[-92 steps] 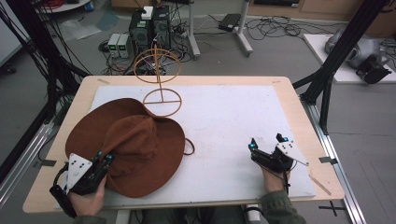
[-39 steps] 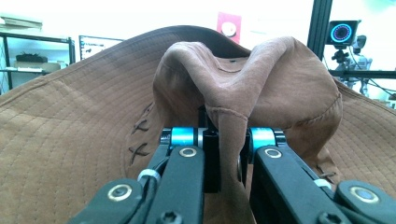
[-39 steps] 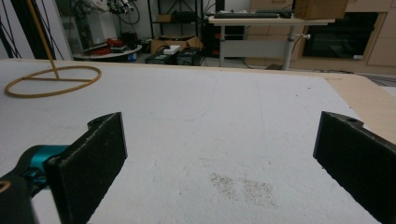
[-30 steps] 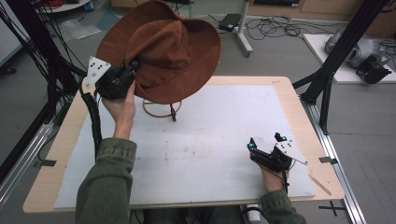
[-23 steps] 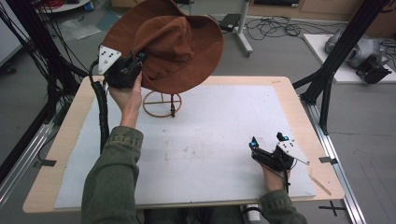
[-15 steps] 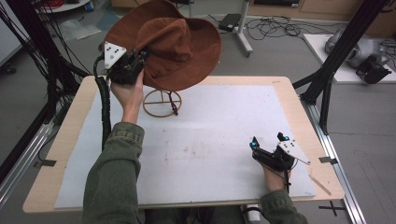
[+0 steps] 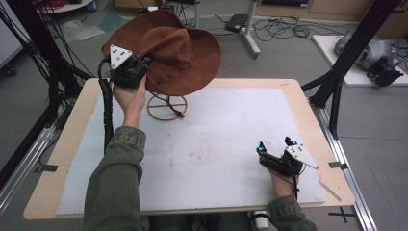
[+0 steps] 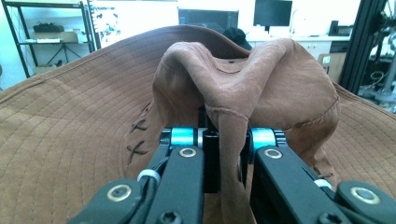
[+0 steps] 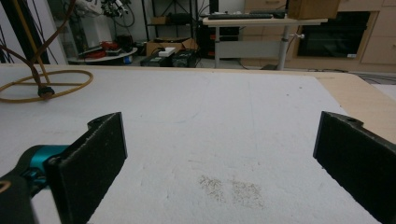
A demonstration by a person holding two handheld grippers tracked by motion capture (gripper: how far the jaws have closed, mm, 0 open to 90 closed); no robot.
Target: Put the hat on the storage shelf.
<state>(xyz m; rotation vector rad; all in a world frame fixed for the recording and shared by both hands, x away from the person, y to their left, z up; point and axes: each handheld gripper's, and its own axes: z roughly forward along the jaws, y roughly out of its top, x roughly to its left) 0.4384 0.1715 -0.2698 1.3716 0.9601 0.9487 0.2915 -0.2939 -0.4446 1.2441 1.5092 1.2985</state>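
- Nearest to me, my right tool (image 7: 273,146) rested low on the white mat (image 7: 216,159) at the counter's (image 7: 312,110) front right corner, its jaws standing wide apart with nothing between them.
- In the right gripper view, those two black pads (image 9: 100,144) framed bare mat, with a faint speckled smudge (image 9: 231,186) just ahead.
- My left arm, in a green sleeve (image 7: 115,183), reached up the left side of the counter.
- My left tool (image 7: 143,61) was raised above the counter's far left edge, jaws closed tight on a fold of the brown hat (image 7: 168,50).
- In the left gripper view, the pinched fold ran from the crown down between the jaws, the wide brim spreading on both sides.
- The hat hung tilted in the air over the wire hat stand (image 7: 166,106), which stood on the far part of the mat; whether the two touched I could not tell.
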